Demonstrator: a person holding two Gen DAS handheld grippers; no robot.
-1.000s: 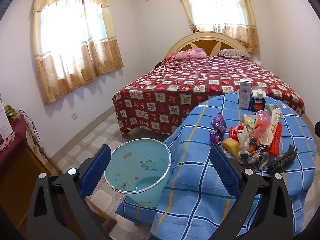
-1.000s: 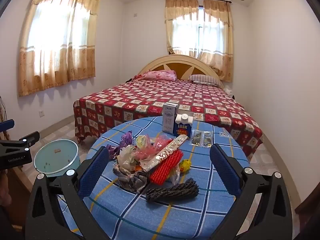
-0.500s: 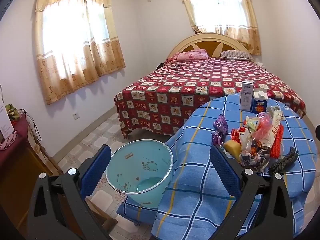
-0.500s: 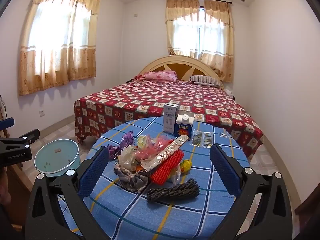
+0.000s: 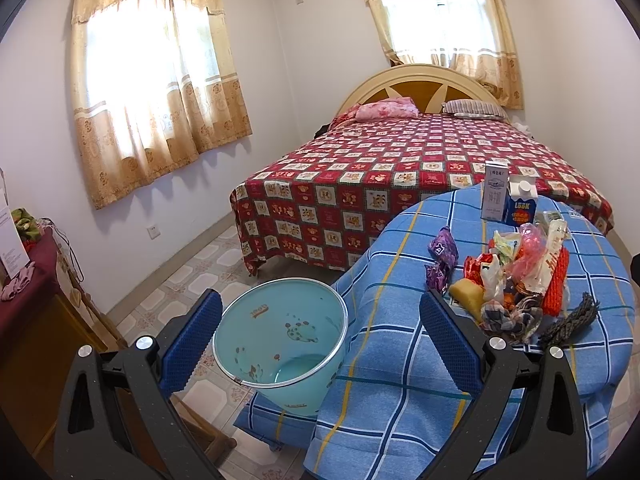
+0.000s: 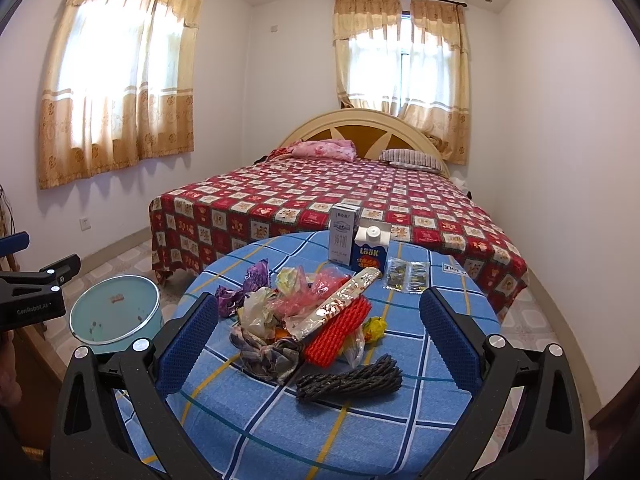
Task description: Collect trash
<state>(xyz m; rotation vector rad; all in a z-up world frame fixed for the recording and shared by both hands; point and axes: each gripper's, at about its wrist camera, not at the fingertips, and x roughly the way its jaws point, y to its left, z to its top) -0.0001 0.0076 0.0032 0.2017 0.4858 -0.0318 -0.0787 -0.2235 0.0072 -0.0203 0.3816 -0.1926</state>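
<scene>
Trash pile (image 6: pixel 312 320) sitting mid-bench, bin (image 5: pixel 280 340) down on the floor just beside it.

Both grippers are spread wide with nothing in them: left gripper (image 5: pixel 320 332) hangs over the bin side, right gripper (image 6: pixel 320 336) faces the heap. My guess at the risk: the wrappers, red mesh sleeve (image 6: pixel 338 330) and rag are tangled, so grabbing one could drag others off the bench (image 6: pixel 360 412) edge, missing the bin. The loose blue checked cloth could slide too.

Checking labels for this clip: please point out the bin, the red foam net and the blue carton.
bin (image 5: pixel 256 364), left wrist view, inside wall
red foam net (image 6: pixel 338 334), right wrist view, middle
blue carton (image 6: pixel 369 254), right wrist view, front face
</scene>
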